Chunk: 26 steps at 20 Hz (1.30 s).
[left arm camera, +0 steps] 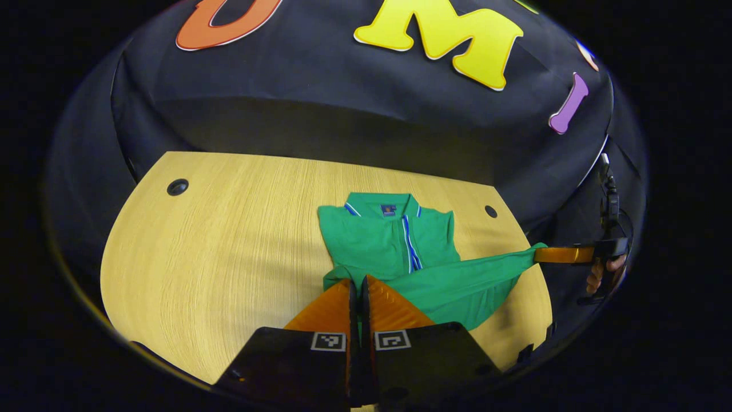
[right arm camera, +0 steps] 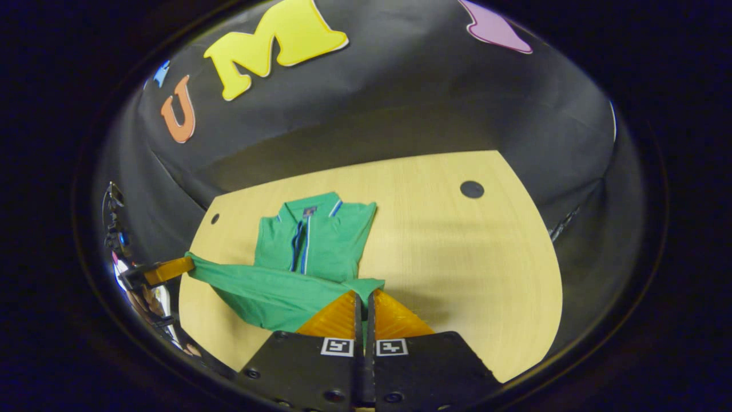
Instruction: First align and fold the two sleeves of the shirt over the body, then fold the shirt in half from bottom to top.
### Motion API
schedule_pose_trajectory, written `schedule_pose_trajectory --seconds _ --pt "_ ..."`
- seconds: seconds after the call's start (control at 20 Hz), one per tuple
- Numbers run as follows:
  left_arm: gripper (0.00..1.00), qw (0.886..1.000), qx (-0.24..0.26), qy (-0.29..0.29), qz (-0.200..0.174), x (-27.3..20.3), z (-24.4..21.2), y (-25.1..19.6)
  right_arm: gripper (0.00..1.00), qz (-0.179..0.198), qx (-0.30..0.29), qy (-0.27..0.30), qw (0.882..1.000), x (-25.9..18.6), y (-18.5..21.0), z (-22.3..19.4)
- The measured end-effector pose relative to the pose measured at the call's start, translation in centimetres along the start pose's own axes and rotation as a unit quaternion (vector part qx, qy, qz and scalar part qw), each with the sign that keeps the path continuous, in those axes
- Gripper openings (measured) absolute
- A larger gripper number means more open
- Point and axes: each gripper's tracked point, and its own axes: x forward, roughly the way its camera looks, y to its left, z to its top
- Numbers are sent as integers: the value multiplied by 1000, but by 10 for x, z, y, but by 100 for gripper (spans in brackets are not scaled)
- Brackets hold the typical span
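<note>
Both tools grip the green shirt's (left arm camera: 389, 240) hem corners: left tool (left arm camera: 359, 286) and right tool (right arm camera: 363, 300) pinch it off the desk (left arm camera: 229, 240). Soft, light cloth sags between them; corners hold best.

L tool (left arm camera: 358, 281) & R tool (right arm camera: 364, 296) both clamped on fabric, held wide apart, a hand (left arm camera: 606, 273) behind R.

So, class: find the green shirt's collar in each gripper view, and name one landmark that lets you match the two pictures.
Left gripper view: the collar sits just right of centre, at the far end of the green shirt.
Right gripper view: the collar sits left of centre, again at the shirt's far end.
Shared landmark: the blue placket stripe running down from the collar.
</note>
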Motion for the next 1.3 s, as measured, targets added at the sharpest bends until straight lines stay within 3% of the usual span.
schedule_pose_trajectory --seconds 0.3,0.65,0.75,1.05,1.1,1.15,1.2,1.3 --pt "6 999 -16 -36 18 49 38 10 0 3 -22 -23 999 46 2 57" --pt "6 993 -62 -88 45 98 74 33 0 12 -53 -58 997 95 10 95" --pt "6 992 -54 -105 54 111 90 38 0 13 -53 -71 996 109 10 105" --pt "7 992 -30 -106 61 152 94 44 0 6 -57 -77 995 155 3 109" --pt "0 992 -32 -102 63 158 91 46 0 5 -56 -75 996 161 1 109" --pt "0 993 -32 -97 65 164 87 49 0 5 -53 -73 996 168 0 108" --pt "9 993 -34 -92 67 168 83 51 0 5 -52 -71 996 173 -1 107" --pt "11 993 -39 -87 63 177 77 54 0 3 -55 -68 996 182 -4 103"
